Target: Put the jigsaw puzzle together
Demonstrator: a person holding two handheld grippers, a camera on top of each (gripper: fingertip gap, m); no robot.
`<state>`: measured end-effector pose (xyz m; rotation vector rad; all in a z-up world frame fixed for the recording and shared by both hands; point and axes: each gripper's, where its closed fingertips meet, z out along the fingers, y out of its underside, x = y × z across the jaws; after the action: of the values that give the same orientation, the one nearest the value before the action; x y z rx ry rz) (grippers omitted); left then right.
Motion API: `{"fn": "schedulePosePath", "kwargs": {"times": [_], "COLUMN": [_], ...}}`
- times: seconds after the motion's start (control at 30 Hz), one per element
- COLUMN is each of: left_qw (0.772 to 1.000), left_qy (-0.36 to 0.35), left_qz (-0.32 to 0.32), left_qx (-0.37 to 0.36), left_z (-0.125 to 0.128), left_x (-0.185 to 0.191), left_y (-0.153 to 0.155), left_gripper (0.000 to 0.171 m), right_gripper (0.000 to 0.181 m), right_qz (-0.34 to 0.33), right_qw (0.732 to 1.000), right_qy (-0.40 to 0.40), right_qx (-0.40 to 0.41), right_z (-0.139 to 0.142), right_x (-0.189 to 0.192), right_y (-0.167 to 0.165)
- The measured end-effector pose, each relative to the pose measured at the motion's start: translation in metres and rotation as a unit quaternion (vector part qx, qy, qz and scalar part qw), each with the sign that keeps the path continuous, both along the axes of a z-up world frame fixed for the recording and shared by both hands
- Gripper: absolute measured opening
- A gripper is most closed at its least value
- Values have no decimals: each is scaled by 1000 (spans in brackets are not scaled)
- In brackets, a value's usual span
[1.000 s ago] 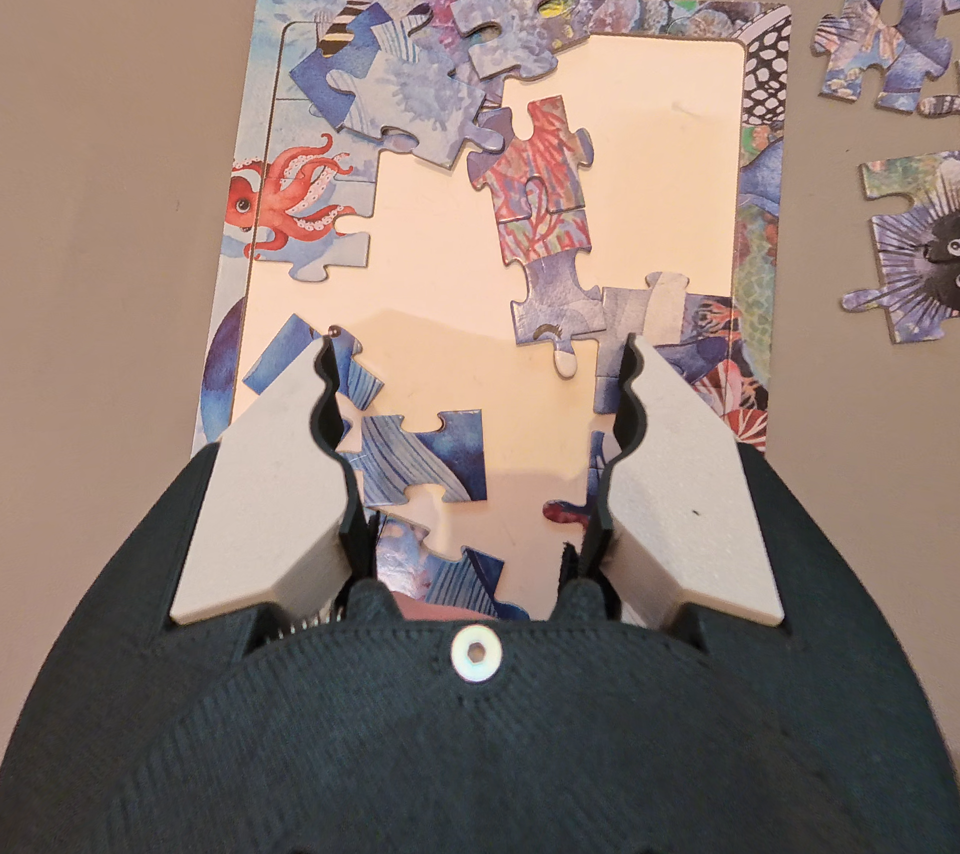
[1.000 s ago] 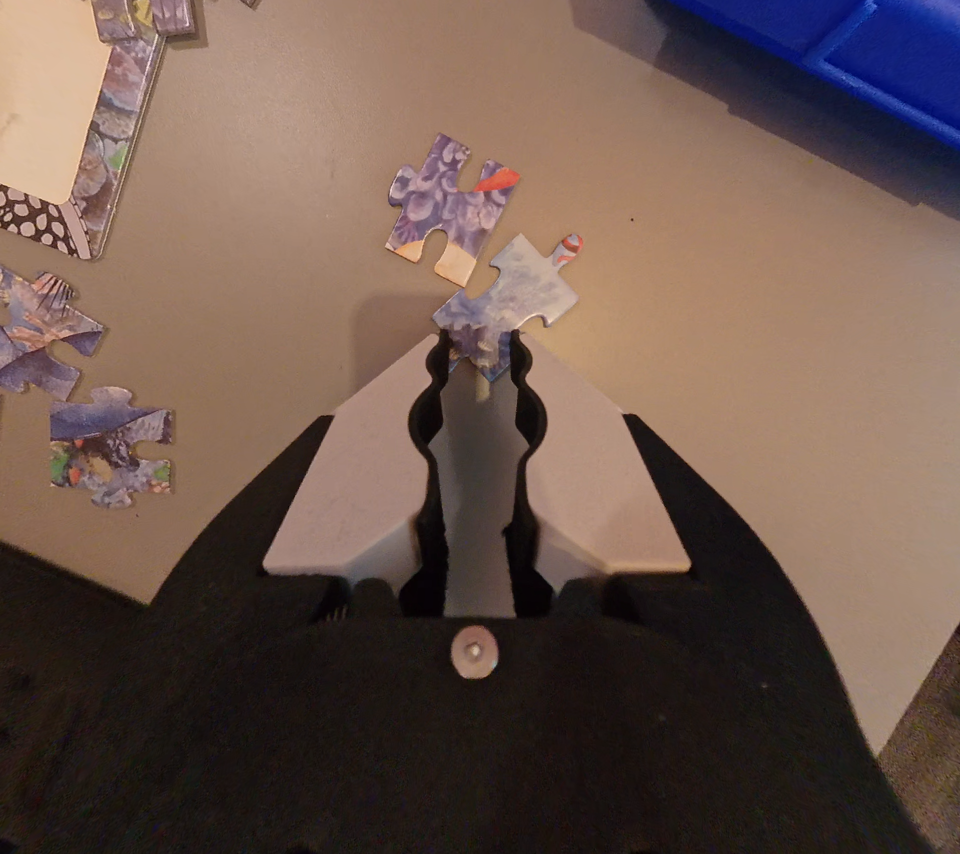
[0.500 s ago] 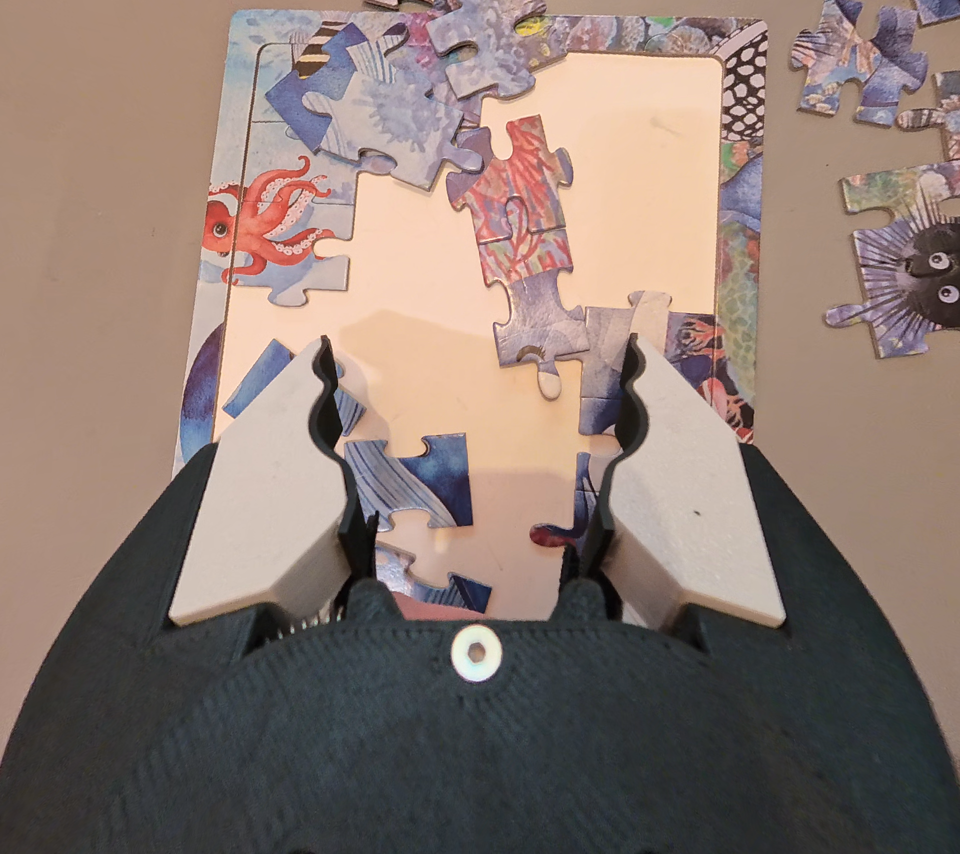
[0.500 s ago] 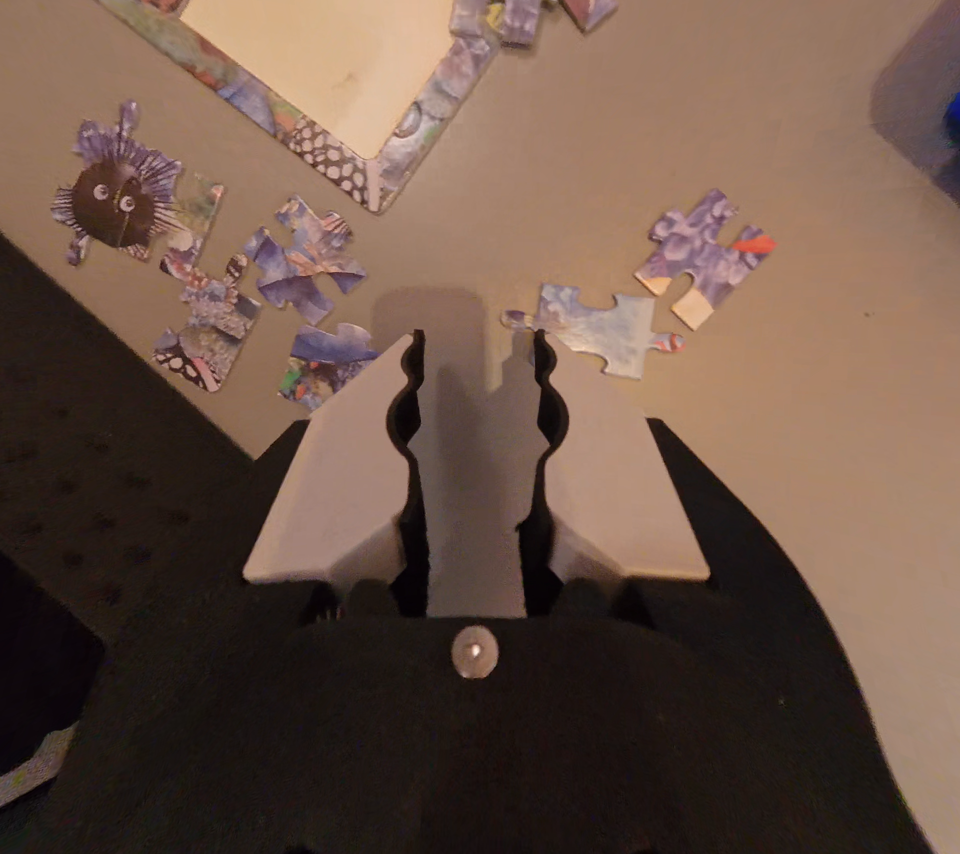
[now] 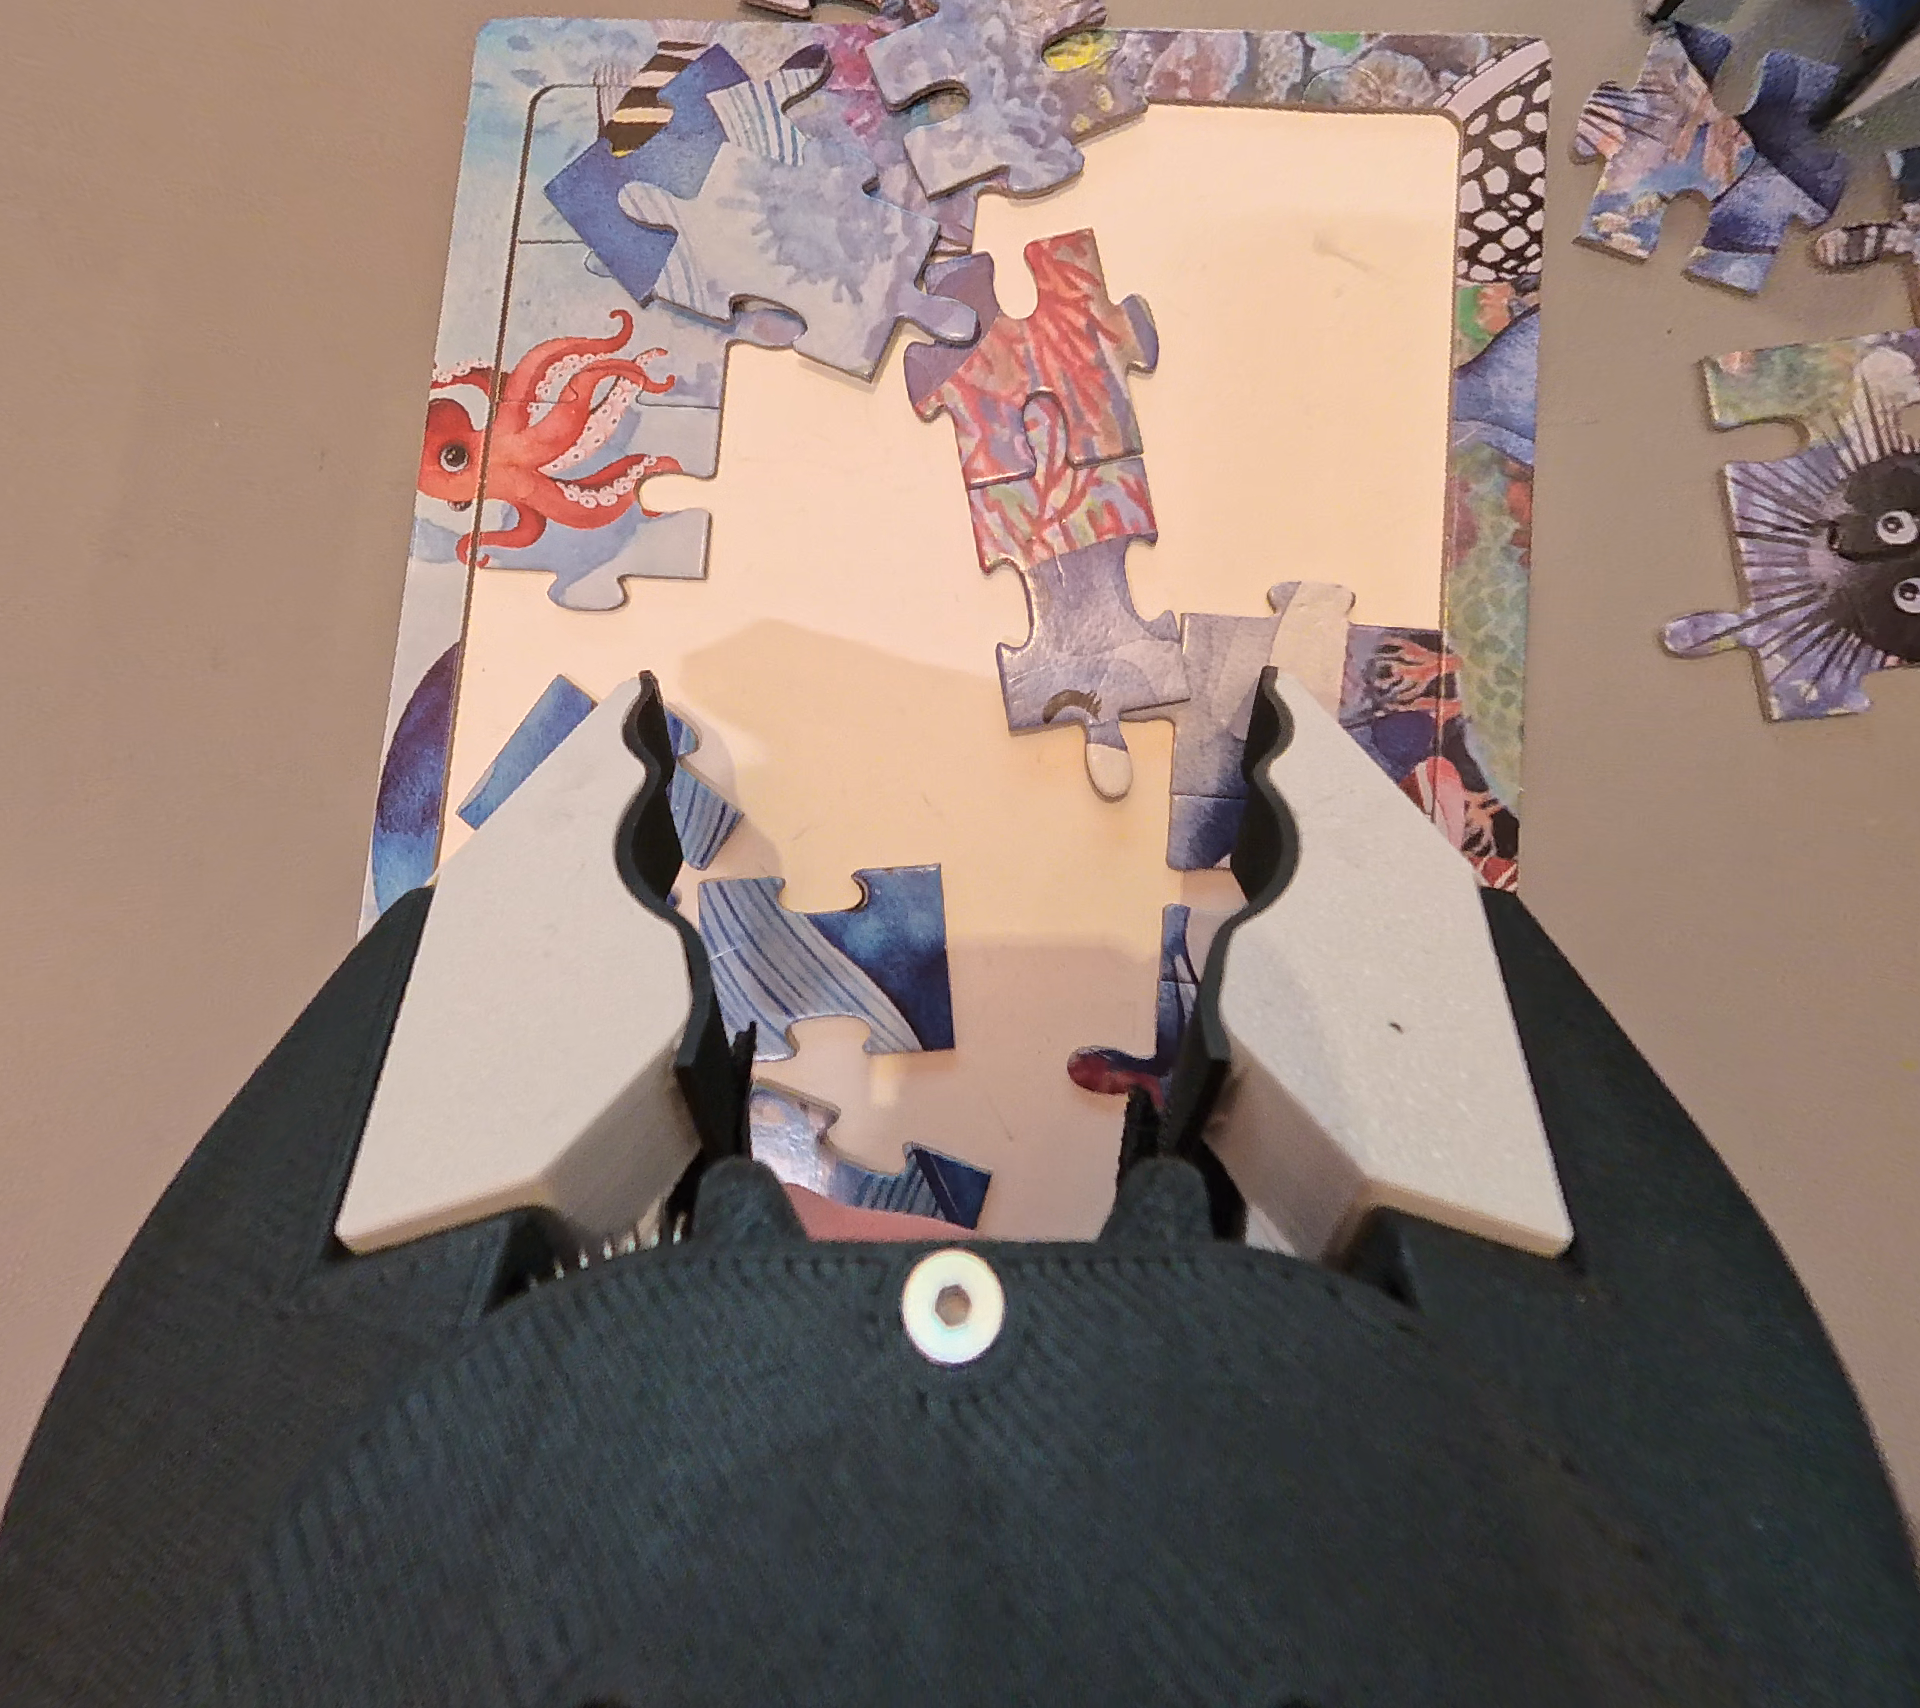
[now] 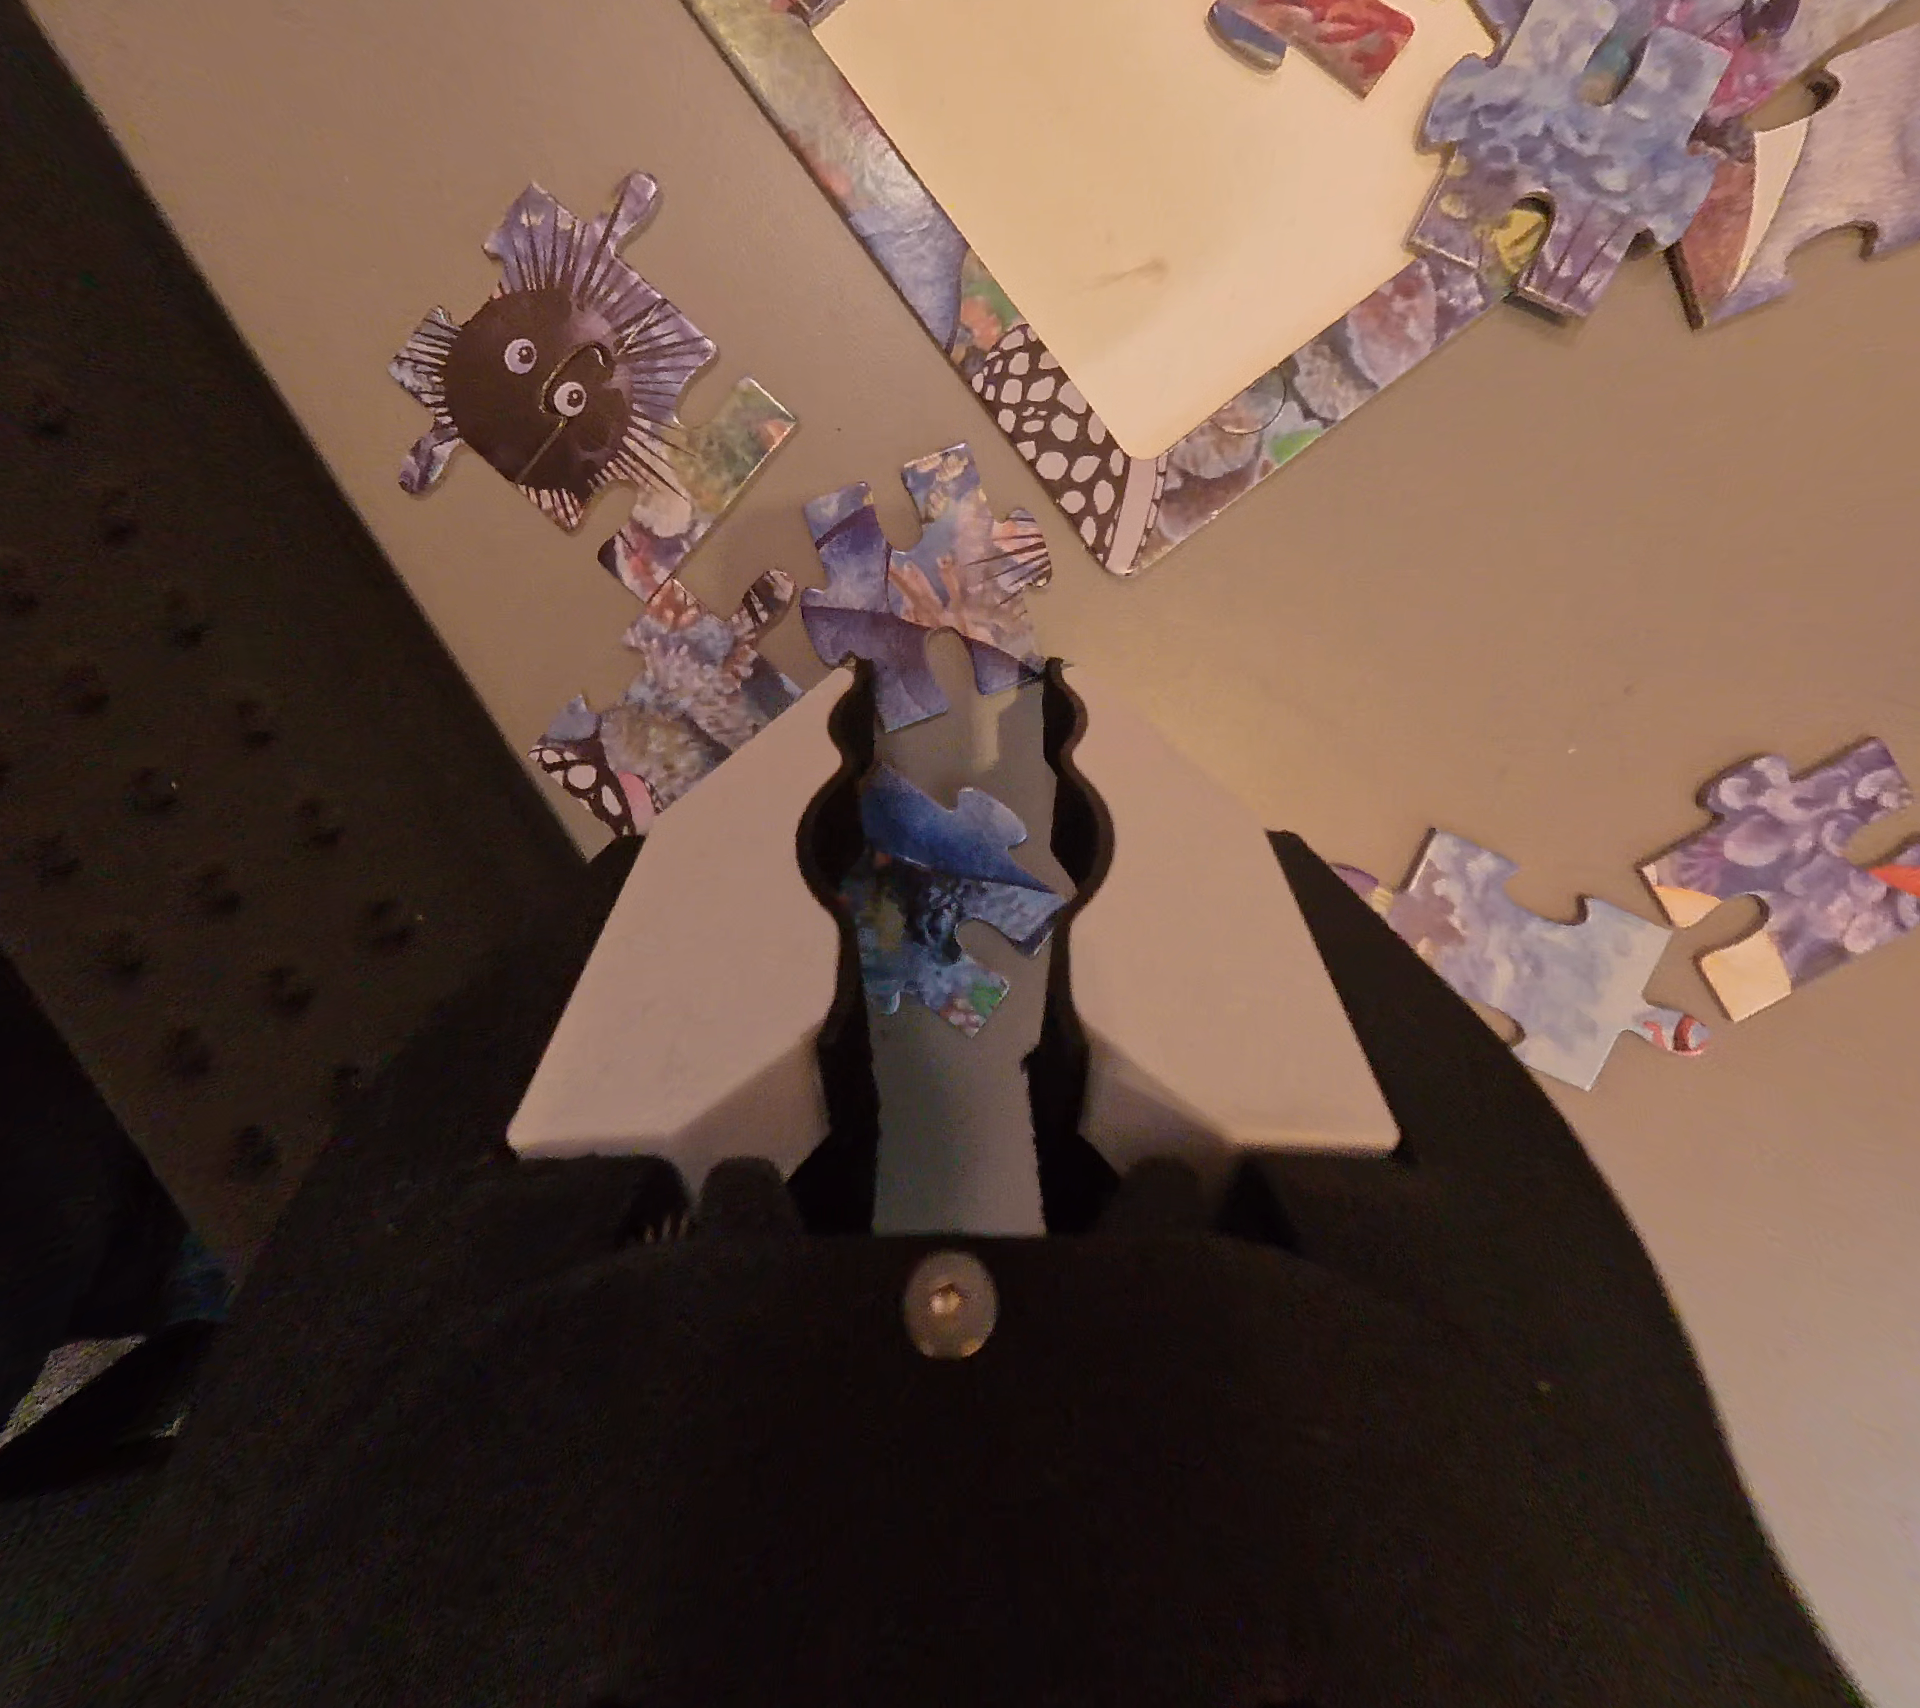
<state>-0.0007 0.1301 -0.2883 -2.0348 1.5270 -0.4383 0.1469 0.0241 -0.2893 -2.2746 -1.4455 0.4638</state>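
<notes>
The left gripper (image 5: 951,713) hangs wide open over the puzzle frame (image 5: 1496,453), holding nothing; the right gripper (image 6: 958,671) is part open above a blue puzzle piece (image 6: 940,879) lying loose between its fingers on the tabletop (image 6: 1455,578).

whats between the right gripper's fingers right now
In the right wrist view, a loose blue puzzle piece lies on the table between the open right gripper fingers.

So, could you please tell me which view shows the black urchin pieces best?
The right wrist view: the urchin pieces lie whole and unobstructed on the table, beside the puzzle frame. The left wrist view cuts the urchin pieces off at its right edge.
</notes>
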Motion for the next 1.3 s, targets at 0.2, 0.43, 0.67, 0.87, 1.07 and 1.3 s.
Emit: {"fn": "schedulePosePath", "kwargs": {"times": [0.2, 0.43, 0.67, 0.87, 1.07, 1.3], "left_qw": [1000, 1000, 1000, 1000, 1000, 999], "left_qy": [-1, -3, -2, -2, -5, -13], "left_qz": [0, 1, 1, 6, 10, 30], "left_qx": [-1, -1, 0, 1, 11, 26], "left_z": [0, 0, 0, 0, 1, 2], "left_x": [1, 1, 0, -2, 0, 1], "left_y": [1, 1, 2, 4, 7, 18], "left_gripper": [108, 108, 108, 108, 109, 111], "right_gripper": [6, 48, 41, 16, 45, 46], "right_qz": [7, 20, 44, 43, 23, 42], "right_qw": [1000, 1000, 999, 999, 999, 999], "right_qy": [11, -3, -7, -17, -33, -16], "right_qx": [-2, 4, 14, 11, 16, 19], "right_z": [1, 0, -1, -1, 1, -2], "right_x": [-1, -7, -11, -6, 1, -16], "right_y": [-2, -8, -3, -2, 4, 2]}}
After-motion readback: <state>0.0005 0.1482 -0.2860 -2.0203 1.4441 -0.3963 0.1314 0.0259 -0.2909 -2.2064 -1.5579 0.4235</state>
